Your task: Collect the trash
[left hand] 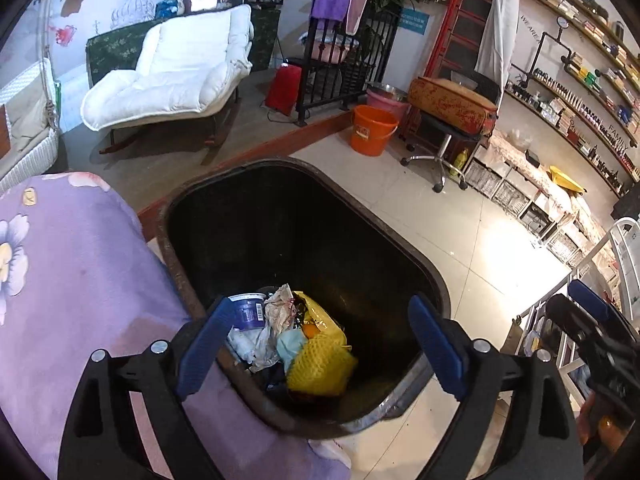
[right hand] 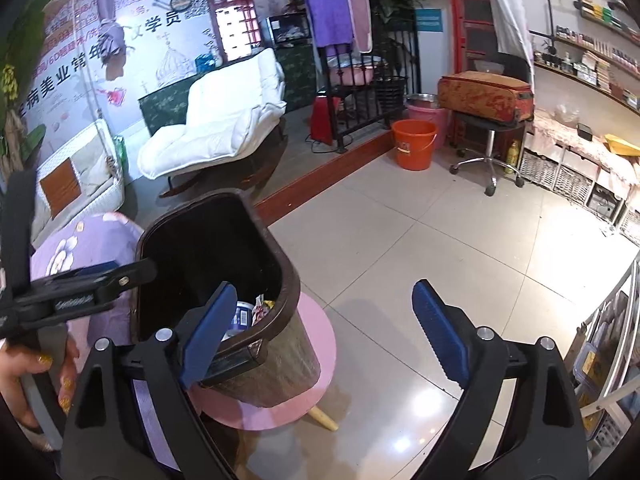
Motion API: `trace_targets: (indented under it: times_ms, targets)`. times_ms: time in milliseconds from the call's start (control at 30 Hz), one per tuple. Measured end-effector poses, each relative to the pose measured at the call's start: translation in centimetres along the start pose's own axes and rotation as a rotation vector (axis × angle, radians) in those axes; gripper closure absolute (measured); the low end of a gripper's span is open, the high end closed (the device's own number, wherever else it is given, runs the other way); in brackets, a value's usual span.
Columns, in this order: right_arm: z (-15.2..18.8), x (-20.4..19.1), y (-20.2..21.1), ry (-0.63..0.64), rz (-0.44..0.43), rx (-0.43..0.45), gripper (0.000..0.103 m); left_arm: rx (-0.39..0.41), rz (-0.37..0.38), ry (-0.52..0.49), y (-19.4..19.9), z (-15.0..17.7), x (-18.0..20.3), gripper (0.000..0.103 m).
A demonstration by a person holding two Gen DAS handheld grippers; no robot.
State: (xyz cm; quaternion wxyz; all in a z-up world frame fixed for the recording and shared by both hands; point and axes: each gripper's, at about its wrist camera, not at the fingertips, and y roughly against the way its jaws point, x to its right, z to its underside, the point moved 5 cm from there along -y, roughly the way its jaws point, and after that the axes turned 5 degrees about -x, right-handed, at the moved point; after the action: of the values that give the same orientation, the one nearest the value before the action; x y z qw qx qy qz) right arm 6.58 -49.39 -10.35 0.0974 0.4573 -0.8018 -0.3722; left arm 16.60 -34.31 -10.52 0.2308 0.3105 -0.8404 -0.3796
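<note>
Hovering over the dark plastic trash bin (left hand: 360,240), a rounded rectangle with a scuffed rim: the left gripper (left hand: 320,344), jaws spread wide, ribbed blue pads (left hand: 204,344) pinching nothing. Lying at the bin's bottom: a white cup with a purple label and barcode (left hand: 248,312), crumpled paper (left hand: 280,308), a pale blue wad, glossy yellow wrapping and a yellow foam net sleeve (left hand: 320,368); printing on the cup too small to read. Standing on a round pink stool (right hand: 316,332) with a pale wooden leg, beside a soft lilac floral cover (left hand: 72,280). Hanging just right of the bin, over glossy beige floor tiles (right hand: 440,240): the right gripper (right hand: 324,332), likewise gaping, gripping nothing. Gripping the left tool's handle: a hand (right hand: 36,376) with glittery gold nails. Sitting well beyond: an orange plastic bucket (left hand: 374,130), a quilted white rocking chair (left hand: 176,68). Showing on the shelf wall, possibly "WE ARE" and "FAMILY".
</note>
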Motion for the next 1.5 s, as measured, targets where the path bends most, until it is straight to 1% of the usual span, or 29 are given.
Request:
trace_targets:
  times_ms: [67, 133, 267, 333, 400, 533, 633, 700, 800, 933, 1000, 1100, 1200, 1367, 1500]
  targets:
    - [0.0, -0.3, 0.3, -0.003, -0.006, 0.015, 0.013, 0.034, -0.01, -0.013, 1.5, 0.6, 0.0, 0.014]
    - [0.1, -0.8, 0.7, 0.006, -0.007, 0.034, 0.012, 0.068, -0.04, -0.013, 2.9, 1.0, -0.3, 0.01]
    - [0.2, -2.5, 1.9, 0.039, -0.026, 0.092, 0.01, 0.145, -0.078, -0.004, 6.3, 2.3, -1.3, 0.006]
    - [0.2, -3.7, 2.8, 0.053, -0.05, 0.125, 0.009, 0.176, -0.107, 0.0, 8.0, 3.0, -2.0, 0.005]
    - [0.1, -4.5, 3.5, 0.058, -0.066, 0.151, 0.007, 0.202, -0.154, 0.013, 9.7, 3.8, -2.8, 0.005]
    - [0.7, -7.8, 5.5, 0.089, -0.148, 0.199, 0.005, 0.26, -0.237, 0.056, 12.9, 5.7, -4.8, 0.005]
    - [1.8, -10.3, 6.9, 0.138, -0.188, 0.221, 0.005, 0.282, -0.323, 0.121, 14.9, 7.6, -6.9, 0.005]
    - [2.8, -12.4, 7.9, 0.173, -0.238, 0.228, 0.005, 0.305, -0.382, 0.146, 16.4, 8.9, -7.8, 0.005]
    - [4.0, -14.8, 9.3, 0.223, -0.277, 0.234, 0.005, 0.351, -0.456, 0.18, 19.2, 11.0, -9.1, 0.005]
    - [5.5, -17.9, 10.9, 0.272, -0.347, 0.231, 0.005, 0.399, -0.531, 0.228, 22.2, 12.7, -10.7, 0.005]
    - [6.5, -19.6, 11.8, 0.303, -0.381, 0.221, 0.005, 0.401, -0.567, 0.231, 23.4, 13.6, -11.1, 0.005]
    - [7.6, -21.0, 13.1, 0.326, -0.418, 0.236, 0.005, 0.407, -0.578, 0.261, 24.8, 15.1, -12.2, 0.005]
    - [8.7, -22.3, 13.9, 0.355, -0.44, 0.241, 0.005, 0.432, -0.581, 0.301, 26.1, 16.4, -13.0, 0.005]
    - [9.8, -24.1, 15.0, 0.392, -0.433, 0.26, 0.005, 0.458, -0.607, 0.325, 27.5, 17.6, -14.0, 0.005]
    - [10.1, -24.9, 15.3, 0.4, -0.438, 0.255, 0.005, 0.471, -0.617, 0.337, 28.0, 18.1, -14.2, 0.005]
